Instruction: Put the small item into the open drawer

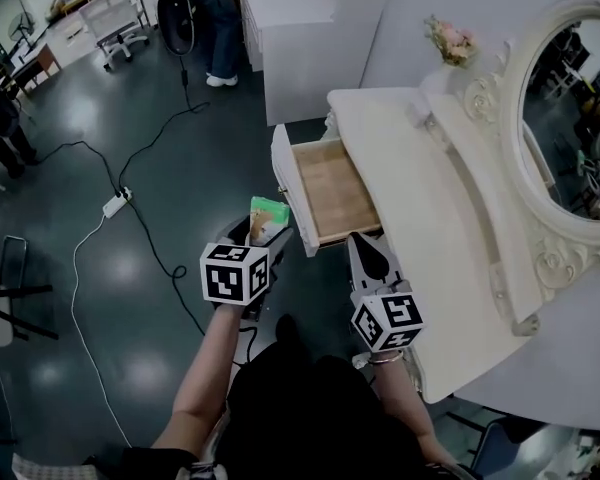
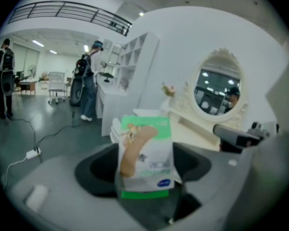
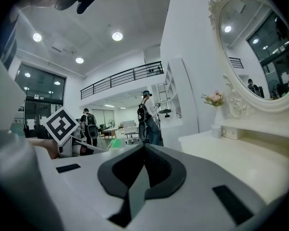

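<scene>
A small white and green box of plasters (image 1: 266,216) (image 2: 145,155) is held upright in my left gripper (image 1: 260,230) (image 2: 147,177), whose jaws are shut on its lower part. It hangs just left of the open drawer (image 1: 332,193), a white drawer with a bare wooden bottom pulled out from the white dressing table (image 1: 420,218). My right gripper (image 1: 368,251) (image 3: 143,150) is shut with nothing in it and sits just below the drawer's near corner, by the table's front edge.
An oval mirror (image 1: 570,118) in an ornate white frame and a small pot of flowers (image 1: 450,40) stand on the table's far side. A white cabinet (image 1: 295,28) stands beyond. Cables and a power strip (image 1: 115,204) lie on the dark floor; a person (image 1: 215,23) stands farther off.
</scene>
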{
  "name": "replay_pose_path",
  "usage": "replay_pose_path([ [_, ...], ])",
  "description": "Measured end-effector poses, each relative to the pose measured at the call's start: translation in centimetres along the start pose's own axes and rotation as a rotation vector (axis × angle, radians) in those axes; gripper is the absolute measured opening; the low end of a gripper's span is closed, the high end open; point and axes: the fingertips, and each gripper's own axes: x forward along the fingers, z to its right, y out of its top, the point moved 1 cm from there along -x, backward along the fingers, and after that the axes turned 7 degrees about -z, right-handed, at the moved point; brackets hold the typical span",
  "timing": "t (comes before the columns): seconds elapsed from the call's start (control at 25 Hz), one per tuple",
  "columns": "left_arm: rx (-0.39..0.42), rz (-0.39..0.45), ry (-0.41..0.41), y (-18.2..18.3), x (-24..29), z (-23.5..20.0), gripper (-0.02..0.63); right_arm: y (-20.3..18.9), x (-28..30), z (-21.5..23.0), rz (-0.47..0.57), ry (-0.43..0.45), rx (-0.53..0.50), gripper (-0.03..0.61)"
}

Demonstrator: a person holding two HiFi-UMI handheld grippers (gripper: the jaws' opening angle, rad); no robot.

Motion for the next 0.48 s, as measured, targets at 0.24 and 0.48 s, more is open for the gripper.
replay_pose_path([
  [0.24, 0.027, -0.026, -0.036, 1.4, 2.2, -1.2, 0.351, 0.4, 1.7, 0.8, -0.01, -0.044, 0.005, 0.005],
  [0.48, 0.103, -0.078, -0.049, 2.6, 5.0, -1.0, 0.351, 1.0, 2.3, 2.7, 0.004, -0.093, 0.023, 0.005],
])
